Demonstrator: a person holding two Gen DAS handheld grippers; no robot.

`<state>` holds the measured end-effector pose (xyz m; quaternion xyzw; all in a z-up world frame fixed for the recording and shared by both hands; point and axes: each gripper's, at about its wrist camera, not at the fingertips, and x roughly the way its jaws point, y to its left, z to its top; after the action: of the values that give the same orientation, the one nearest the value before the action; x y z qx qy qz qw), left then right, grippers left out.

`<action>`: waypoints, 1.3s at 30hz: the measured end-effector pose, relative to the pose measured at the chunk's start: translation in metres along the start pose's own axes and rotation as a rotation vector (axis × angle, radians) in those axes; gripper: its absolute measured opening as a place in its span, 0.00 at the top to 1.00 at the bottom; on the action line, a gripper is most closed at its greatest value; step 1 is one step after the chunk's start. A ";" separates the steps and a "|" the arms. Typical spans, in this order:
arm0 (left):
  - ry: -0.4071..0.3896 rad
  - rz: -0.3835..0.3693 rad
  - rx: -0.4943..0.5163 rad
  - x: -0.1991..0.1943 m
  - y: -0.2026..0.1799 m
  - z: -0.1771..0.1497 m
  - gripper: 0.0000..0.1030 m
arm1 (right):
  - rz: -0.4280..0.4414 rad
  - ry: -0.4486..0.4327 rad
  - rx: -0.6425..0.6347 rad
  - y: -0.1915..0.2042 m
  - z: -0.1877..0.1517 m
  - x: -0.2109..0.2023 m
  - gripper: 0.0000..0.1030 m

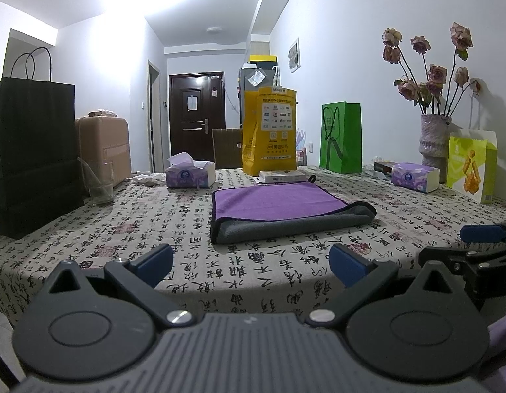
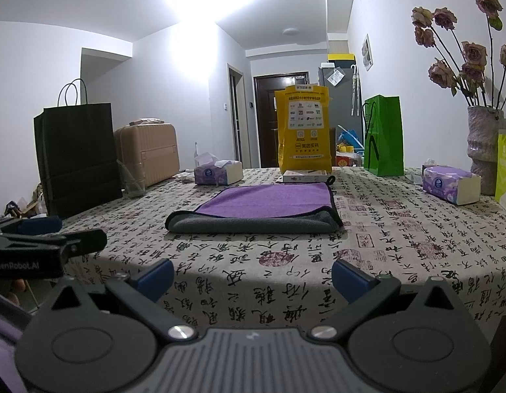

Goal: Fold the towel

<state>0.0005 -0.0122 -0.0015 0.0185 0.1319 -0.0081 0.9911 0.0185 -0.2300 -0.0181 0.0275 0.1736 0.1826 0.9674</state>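
Observation:
A towel (image 1: pixel 285 211), purple on top and grey underneath, lies folded on the table with its rolled grey fold edge toward me. It also shows in the right wrist view (image 2: pixel 262 206). My left gripper (image 1: pixel 251 267) is open and empty, held back near the table's front edge, short of the towel. My right gripper (image 2: pixel 253 276) is open and empty, also near the front edge. The right gripper shows at the right of the left wrist view (image 1: pixel 482 245), and the left gripper at the left of the right wrist view (image 2: pixel 40 239).
The table wears a cloth printed with calligraphy (image 1: pixel 154 229). Around the towel stand a black paper bag (image 1: pixel 30 154), a glass (image 1: pixel 100 183), two tissue packs (image 1: pixel 189 172) (image 1: pixel 415 177), a yellow bag (image 1: pixel 269 131), a green bag (image 1: pixel 341 137), a small box (image 1: pixel 282 176) and a vase of roses (image 1: pixel 434 140).

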 end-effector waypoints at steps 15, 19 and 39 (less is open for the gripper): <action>-0.001 0.000 0.000 0.000 0.000 0.000 0.00 | 0.000 0.001 0.000 0.000 0.000 0.000 0.00; 0.001 -0.003 0.002 0.002 0.003 0.002 0.00 | 0.000 0.002 0.001 0.000 0.000 0.000 0.00; 0.070 0.010 -0.063 0.067 0.022 0.017 0.00 | -0.085 -0.077 -0.030 -0.036 0.025 0.045 0.01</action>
<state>0.0704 0.0083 -0.0020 -0.0119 0.1665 0.0019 0.9860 0.0790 -0.2472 -0.0141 0.0127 0.1345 0.1426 0.9805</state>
